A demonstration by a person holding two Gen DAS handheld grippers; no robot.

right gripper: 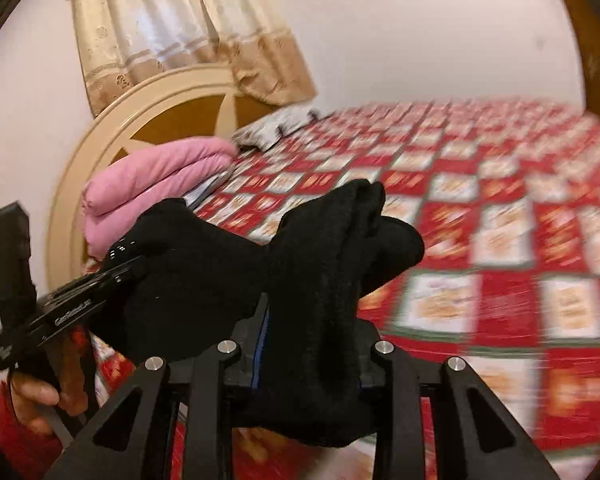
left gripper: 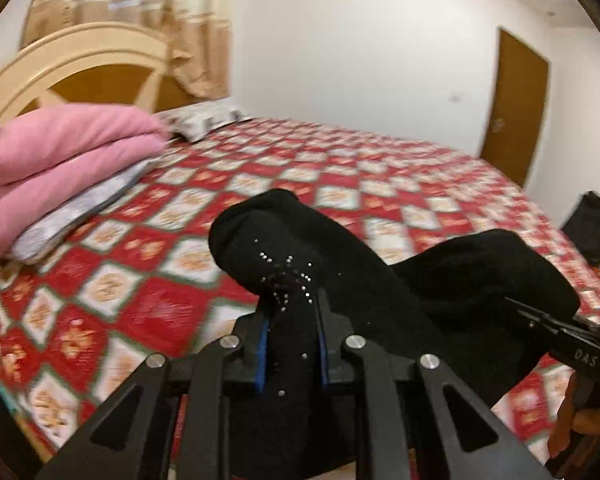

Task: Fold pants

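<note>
The black pants (left gripper: pixel 340 264) hang bunched between my two grippers, held up above the bed. My left gripper (left gripper: pixel 292 312) is shut on a bunch of the fabric dotted with small silver studs. It also shows at the left of the right wrist view (right gripper: pixel 134 268), clamped on the cloth. My right gripper (right gripper: pixel 312 320) is shut on another bunch of the pants (right gripper: pixel 340 248), which drapes over its fingers. The right gripper shows at the right edge of the left wrist view (left gripper: pixel 518 304), biting the fabric.
A bed with a red and white patterned cover (left gripper: pixel 340 168) lies below. Folded pink bedding (left gripper: pixel 60 160) and pillows (left gripper: pixel 204 118) sit by the cream headboard (left gripper: pixel 80 52). A brown door (left gripper: pixel 516 100) stands at the far right.
</note>
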